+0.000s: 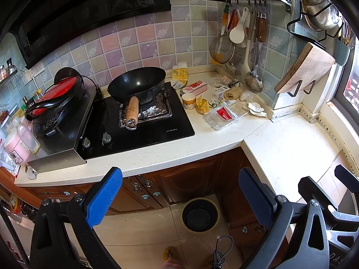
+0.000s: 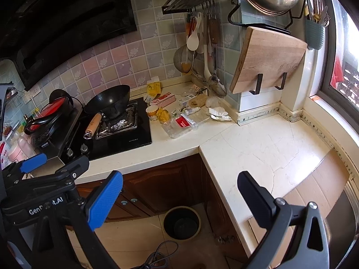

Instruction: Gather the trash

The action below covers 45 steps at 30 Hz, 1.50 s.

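Observation:
Trash lies heaped in the counter's back corner, right of the stove: a clear plastic tray with a red label (image 1: 222, 116) (image 2: 182, 122), a paper cup (image 1: 188, 101) (image 2: 152, 113), yellow wrappers (image 1: 202, 105) (image 2: 163, 114), a pink box (image 1: 194, 88) (image 2: 163, 99) and crumpled white paper (image 1: 257, 109) (image 2: 219, 113). A dark round bin (image 1: 200, 215) (image 2: 182, 222) stands on the floor below the counter's inner corner. My left gripper (image 1: 179, 198) hangs open above the floor, well short of the trash. My right gripper (image 2: 179, 198) is open too, beside the left one.
A black wok (image 1: 137, 85) with a wooden handle sits on the stove. An electric griddle (image 1: 56, 103) is at the left. A cutting board (image 2: 268, 59) and hanging utensils (image 1: 244, 44) line the wall. A cable (image 1: 221, 252) lies on the floor tiles. A foot (image 1: 170, 259) shows below.

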### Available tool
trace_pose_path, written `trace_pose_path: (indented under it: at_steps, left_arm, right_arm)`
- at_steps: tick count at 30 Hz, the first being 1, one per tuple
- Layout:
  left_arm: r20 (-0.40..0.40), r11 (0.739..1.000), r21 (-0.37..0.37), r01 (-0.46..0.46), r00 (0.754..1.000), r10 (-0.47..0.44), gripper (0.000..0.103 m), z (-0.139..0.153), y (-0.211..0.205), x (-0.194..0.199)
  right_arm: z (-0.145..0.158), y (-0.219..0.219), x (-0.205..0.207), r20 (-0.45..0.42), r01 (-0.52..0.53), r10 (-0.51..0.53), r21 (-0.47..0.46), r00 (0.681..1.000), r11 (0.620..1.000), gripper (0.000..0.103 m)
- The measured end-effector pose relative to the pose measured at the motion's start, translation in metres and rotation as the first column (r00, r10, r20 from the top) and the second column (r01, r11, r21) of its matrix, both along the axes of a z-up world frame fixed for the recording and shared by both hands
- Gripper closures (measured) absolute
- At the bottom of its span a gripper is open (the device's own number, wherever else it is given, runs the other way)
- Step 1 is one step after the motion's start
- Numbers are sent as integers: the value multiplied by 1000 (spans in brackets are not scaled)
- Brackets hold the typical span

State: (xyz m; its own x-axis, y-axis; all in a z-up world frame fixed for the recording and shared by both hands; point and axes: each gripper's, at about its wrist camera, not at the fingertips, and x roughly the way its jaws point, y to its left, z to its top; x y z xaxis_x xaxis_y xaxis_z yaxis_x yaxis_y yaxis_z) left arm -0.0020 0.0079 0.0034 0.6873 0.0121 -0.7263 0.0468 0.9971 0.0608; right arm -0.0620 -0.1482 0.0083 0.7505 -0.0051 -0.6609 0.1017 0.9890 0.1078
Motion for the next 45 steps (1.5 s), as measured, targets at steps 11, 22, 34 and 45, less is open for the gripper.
trace_pose_path:
  at_steps: [11,22,34,45]
  left_arm:
    - [-16,1000,-12,2,1000,-2,1,-3,4,-7]
    - [-16,1000,-7,-6,1000,6,1,-5,6,-14]
    - [-29,1000,-13,-10,1000,10,1,-8,10,-17]
    - [-37,1000,-14,-15,999,14,1,-9,6,-14]
  right_arm:
    - [0,-1,-1,-4,4,-4,1,1000,1000,1]
    - [0,0,-3,3,-3,3,1,1000,1000,1]
    - [0,2,-2,-3,-6,6,2,1000,1000,1]
    - [-1,1,-3,-4,-8,8,4,1000,1000,1]
